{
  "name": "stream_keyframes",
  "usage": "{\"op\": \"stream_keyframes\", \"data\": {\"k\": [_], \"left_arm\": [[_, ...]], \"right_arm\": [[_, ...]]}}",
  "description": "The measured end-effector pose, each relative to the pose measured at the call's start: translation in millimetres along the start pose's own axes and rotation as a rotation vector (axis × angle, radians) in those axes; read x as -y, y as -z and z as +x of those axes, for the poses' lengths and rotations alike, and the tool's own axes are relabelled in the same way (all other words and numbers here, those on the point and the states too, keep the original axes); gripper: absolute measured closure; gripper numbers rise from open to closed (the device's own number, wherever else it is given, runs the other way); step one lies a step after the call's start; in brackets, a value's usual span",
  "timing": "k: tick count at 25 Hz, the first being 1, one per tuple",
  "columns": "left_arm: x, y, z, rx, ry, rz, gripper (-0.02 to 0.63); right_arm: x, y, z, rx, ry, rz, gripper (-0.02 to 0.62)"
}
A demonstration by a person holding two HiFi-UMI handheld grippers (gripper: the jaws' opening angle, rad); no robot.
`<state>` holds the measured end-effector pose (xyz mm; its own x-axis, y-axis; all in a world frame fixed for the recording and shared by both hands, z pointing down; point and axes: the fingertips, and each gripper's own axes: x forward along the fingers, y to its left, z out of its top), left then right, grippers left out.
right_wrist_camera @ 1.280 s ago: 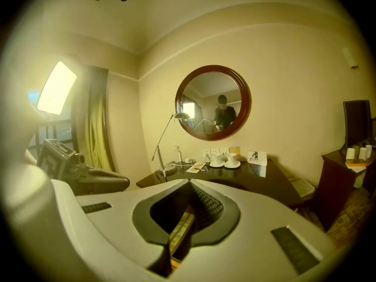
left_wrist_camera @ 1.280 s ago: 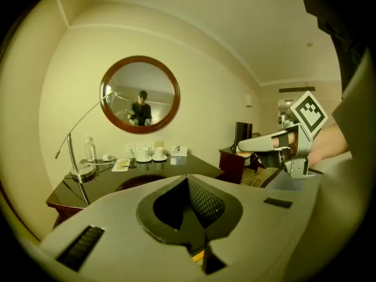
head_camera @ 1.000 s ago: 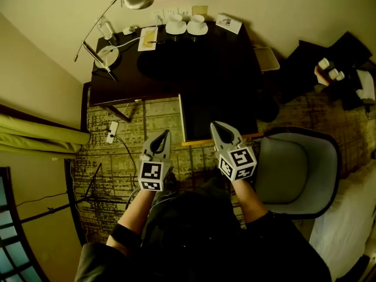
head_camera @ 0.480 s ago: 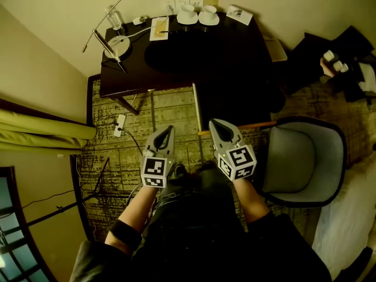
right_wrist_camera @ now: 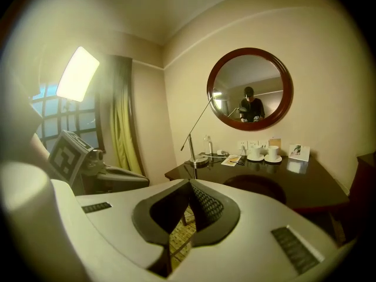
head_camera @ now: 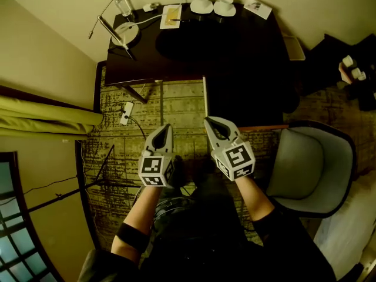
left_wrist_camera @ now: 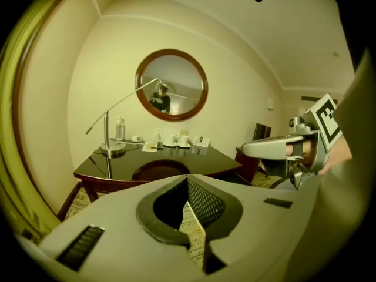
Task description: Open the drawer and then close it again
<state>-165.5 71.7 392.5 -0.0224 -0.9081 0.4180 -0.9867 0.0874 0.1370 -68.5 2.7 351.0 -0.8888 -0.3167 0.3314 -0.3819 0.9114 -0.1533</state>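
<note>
Left tongs (head_camera: 166,129) shut, tips meeting, nothing between them. Right tongs (head_camera: 210,123) the same: closed and empty. The pair is held side by side and apart, over patterned carpet (head_camera: 176,101), the right tips a little further forward than the left. Each points away from the body toward the desk (head_camera: 235,46) and dips slightly below level, and the tips lean a touch toward each other. Both forearms are stretched out from the torso, bare below dark sleeves, left forearm (head_camera: 143,207) and right forearm (head_camera: 257,197) running nearly parallel. Straight ahead of the right tongs, just past its tips, a dark block (head_camera: 247,101) with a pale edge juts from the desk's near side. Its long axis runs from the desk back toward the person, near end facing the tongs. Whether this is the drawer drawn out or a fixed part of the desk, I cannot tell. Ahead of the left tongs is carpet under the desk, with a power strip (head_camera: 126,111) off to the left. Right of the right tongs stands a grey chair (head_camera: 311,169). Well beyond both, at the desk's far edge, are a lamp base (head_camera: 126,33) and two cups (head_camera: 201,3) on saucers. Far left of the left tongs hangs a green curtain (head_camera: 47,119).
</note>
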Motion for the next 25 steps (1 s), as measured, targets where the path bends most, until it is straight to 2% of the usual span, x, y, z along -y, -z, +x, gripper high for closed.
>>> {"op": "stream_keyframes", "data": {"k": [3,5,9,13,16,22,25], "left_arm": [[-13.1,11.0,7.8,-0.016,-0.018,-0.047,0.601],[-23.1,17.9,16.5,-0.021,-0.017,-0.119,0.601],[-57.2,31.2,39.7,-0.009,-0.016,-0.313,0.601],[-90.3,43.1,69.2,0.025,0.065,-0.517,0.553],[-126.2,50.0,91.7,0.091,0.101,-0.658,0.519],[-184.6,97.5,146.9,0.183,0.141,-0.931,0.434],[-205.7,119.0,176.8,0.216,0.149,-1.03,0.42]], "right_arm": [[-8.1,7.6,15.5,-0.015,-0.015,0.006,0.594],[-10.7,10.1,26.4,-0.022,-0.007,0.011,0.594],[-15.6,14.6,56.3,-0.034,0.02,0.001,0.594],[-22.4,20.5,88.6,-0.058,0.047,-0.024,0.594],[-28.7,27.2,124.4,-0.08,0.057,-0.074,0.594],[-26.6,46.8,190.3,-0.096,0.078,-0.083,0.594],[-20.6,58.9,219.1,-0.101,0.093,-0.109,0.594]]}}
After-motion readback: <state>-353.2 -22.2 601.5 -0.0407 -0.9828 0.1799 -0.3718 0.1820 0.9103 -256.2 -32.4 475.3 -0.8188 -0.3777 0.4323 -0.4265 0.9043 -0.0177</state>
